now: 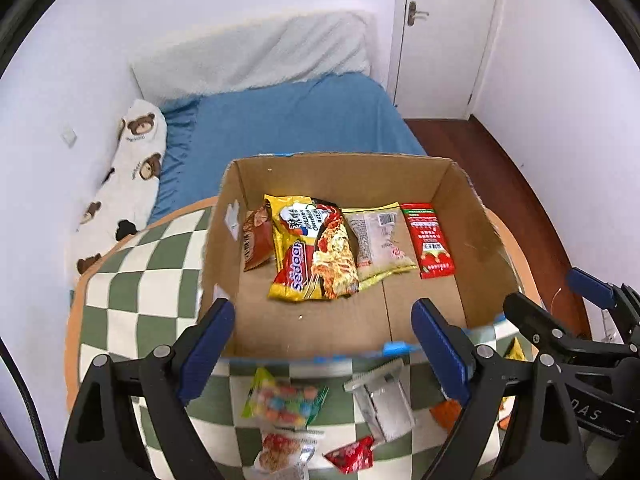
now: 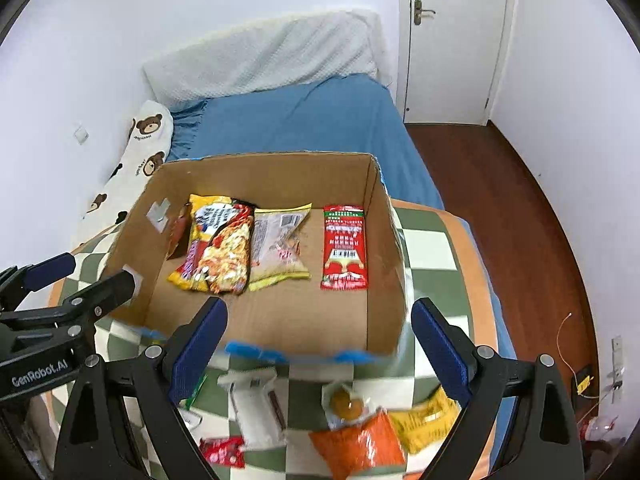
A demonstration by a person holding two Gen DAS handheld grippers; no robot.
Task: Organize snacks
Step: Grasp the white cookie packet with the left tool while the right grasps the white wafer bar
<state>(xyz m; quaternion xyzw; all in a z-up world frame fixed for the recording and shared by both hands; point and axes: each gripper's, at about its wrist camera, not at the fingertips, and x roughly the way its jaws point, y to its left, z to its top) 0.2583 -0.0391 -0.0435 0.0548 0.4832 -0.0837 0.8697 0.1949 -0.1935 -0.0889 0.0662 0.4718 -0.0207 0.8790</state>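
An open cardboard box [image 1: 476, 240] [image 2: 384, 264] sits on a green-and-white checkered cloth [image 1: 132, 280] [image 2: 428, 248]. Inside lie a brown packet [image 1: 256, 242], a yellow noodle pack [image 1: 312, 252] [image 2: 218, 248], a pale packet [image 1: 376, 240] [image 2: 280, 246] and a red sachet [image 1: 430, 240] [image 2: 344, 248]. In front of the box lie loose snacks: a colourful candy bag [image 1: 282, 400], a white packet [image 1: 384, 400] [image 2: 256, 404], a small red packet [image 1: 352, 456] [image 2: 222, 450], an orange packet [image 2: 360, 448] and a yellow packet [image 2: 428, 416]. My left gripper [image 1: 324, 348] and right gripper [image 2: 320, 344] are open and empty above the box's near edge.
A bed with a blue sheet [image 1: 288, 120] [image 2: 296, 120], a white pillow [image 1: 256, 52] and a bear-print pillow [image 1: 128, 180] lies behind the box. A white door [image 1: 444, 32] and dark wooden floor [image 2: 512, 220] are to the right.
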